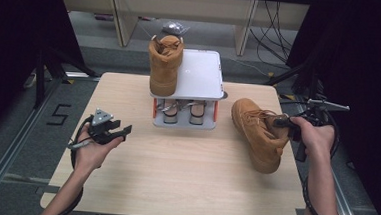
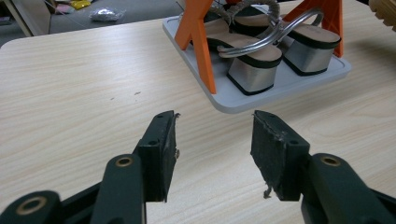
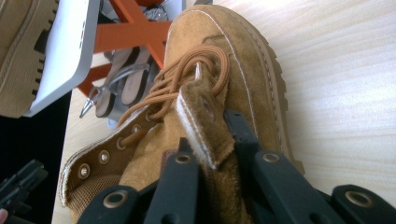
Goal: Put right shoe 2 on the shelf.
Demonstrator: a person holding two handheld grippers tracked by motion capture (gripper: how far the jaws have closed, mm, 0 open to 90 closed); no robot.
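The right hand-held gripper (image 1: 284, 122) is clamped on the padded tongue of a tan suede lace-up boot with a ridged rubber sole (image 1: 258, 132). In the right gripper view its two black jaws pinch the tongue (image 3: 205, 126) from either side, with the brown laces looped just ahead of the jaw tips. The boot rests on the light wooden worktop (image 1: 184, 172), its toe pointing away from this gripper toward the far side and its heel nearer the person.

Beyond the boot's toe, up and to the left of the right hand-held gripper, stands a small two-level rack with a grey base tray, orange legs and a white top shelf (image 1: 200, 73). A second tan suede boot (image 1: 164, 65) stands upright on the left part of that top shelf. On the lower tray sits a pair of block-heeled sandals with silver heels and metallic straps (image 2: 261, 56).

The left hand-held gripper (image 1: 117, 129) is held low over the worktop, well apart from the boot, with its jaws spread wide and nothing between them. In the left gripper view bare wood lies between the pads (image 2: 163, 140), and the rack's tray corner sits just ahead and to the right.
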